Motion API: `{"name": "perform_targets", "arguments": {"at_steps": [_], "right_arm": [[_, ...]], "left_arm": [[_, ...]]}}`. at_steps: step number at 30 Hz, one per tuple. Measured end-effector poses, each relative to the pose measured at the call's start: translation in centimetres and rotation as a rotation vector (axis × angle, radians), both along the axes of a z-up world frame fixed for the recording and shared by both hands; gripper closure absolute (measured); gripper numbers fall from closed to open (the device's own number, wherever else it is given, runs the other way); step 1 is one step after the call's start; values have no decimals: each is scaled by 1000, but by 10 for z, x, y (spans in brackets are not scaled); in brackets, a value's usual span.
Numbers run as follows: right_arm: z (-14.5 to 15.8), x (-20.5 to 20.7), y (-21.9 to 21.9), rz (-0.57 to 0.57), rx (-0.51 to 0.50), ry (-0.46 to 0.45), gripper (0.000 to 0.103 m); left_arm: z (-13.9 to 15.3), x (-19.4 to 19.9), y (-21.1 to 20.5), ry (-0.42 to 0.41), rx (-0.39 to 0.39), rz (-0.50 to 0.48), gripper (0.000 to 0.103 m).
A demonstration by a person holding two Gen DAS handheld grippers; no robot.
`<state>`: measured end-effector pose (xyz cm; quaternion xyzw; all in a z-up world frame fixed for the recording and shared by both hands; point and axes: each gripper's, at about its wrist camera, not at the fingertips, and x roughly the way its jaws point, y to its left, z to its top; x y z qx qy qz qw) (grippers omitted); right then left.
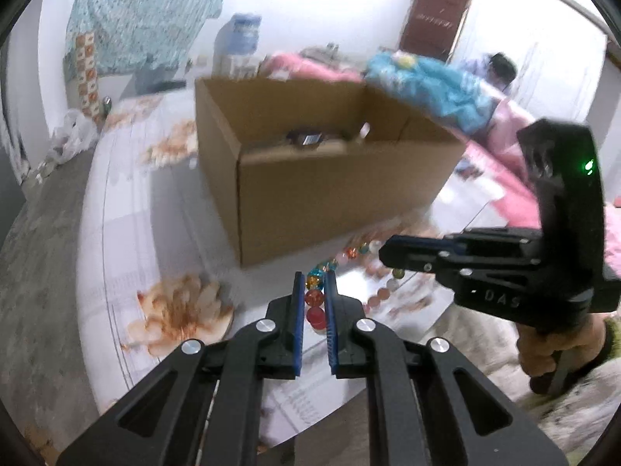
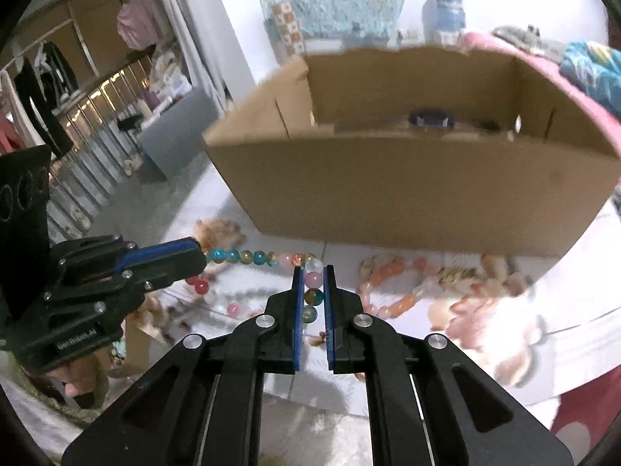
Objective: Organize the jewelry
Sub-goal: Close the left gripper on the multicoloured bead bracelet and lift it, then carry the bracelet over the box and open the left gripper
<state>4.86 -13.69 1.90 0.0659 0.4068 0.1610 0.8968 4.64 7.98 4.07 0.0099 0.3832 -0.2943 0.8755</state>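
A string of multicoloured glass beads [image 2: 256,257] is stretched between both grippers above the white table. My left gripper [image 1: 314,276] is shut on its red and orange beads [image 1: 314,298]; it shows at the left in the right wrist view [image 2: 202,258]. My right gripper [image 2: 313,270] is shut on the pink and green beads [image 2: 313,295]; it shows at the right in the left wrist view [image 1: 382,252]. An open cardboard box [image 2: 407,190] stands just behind, with a dark object inside [image 2: 431,119]. A pink-orange bead bracelet [image 2: 392,283] lies on the table to the right.
The white round table [image 1: 116,233] has orange flower prints [image 1: 182,314]. Pink and blue bedding [image 1: 438,85] lies behind the box. A water jug [image 1: 242,37] stands far back. The box [image 1: 310,171] is close ahead of both grippers.
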Motion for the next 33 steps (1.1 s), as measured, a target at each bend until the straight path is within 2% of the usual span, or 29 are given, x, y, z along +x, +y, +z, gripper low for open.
{"name": "perform_targets", "arguments": {"at_steps": [4, 7, 9, 11, 14, 17, 21, 26, 30, 33], "right_arm": [[50, -4, -7, 15, 28, -114, 96], [81, 11, -11, 41, 28, -185, 96], [92, 33, -17, 57, 41, -184, 96], [94, 64, -22, 69, 56, -143, 96], [78, 114, -28, 90, 92, -18, 96], [50, 161, -25, 87, 69, 124, 96], [28, 194, -16, 99, 21, 238, 95], [12, 213, -5, 114, -2, 316, 92], [9, 216, -11, 102, 27, 319, 87], [19, 213, -18, 89, 63, 286, 86]], "left_arm": [[49, 1, -2, -96, -66, -41, 94], [85, 14, -6, -182, -85, -60, 94], [102, 30, -12, -216, -84, -67, 94], [107, 51, -19, -223, -61, -60, 94], [95, 95, -35, -178, 24, -35, 94], [73, 131, -44, -89, 93, -15, 94], [49, 150, -48, -44, 166, 1, 94], [33, 157, -52, -24, 229, 25, 93], [31, 159, -50, -40, 247, 49, 93], [32, 157, -46, -54, 255, 72, 93]]}}
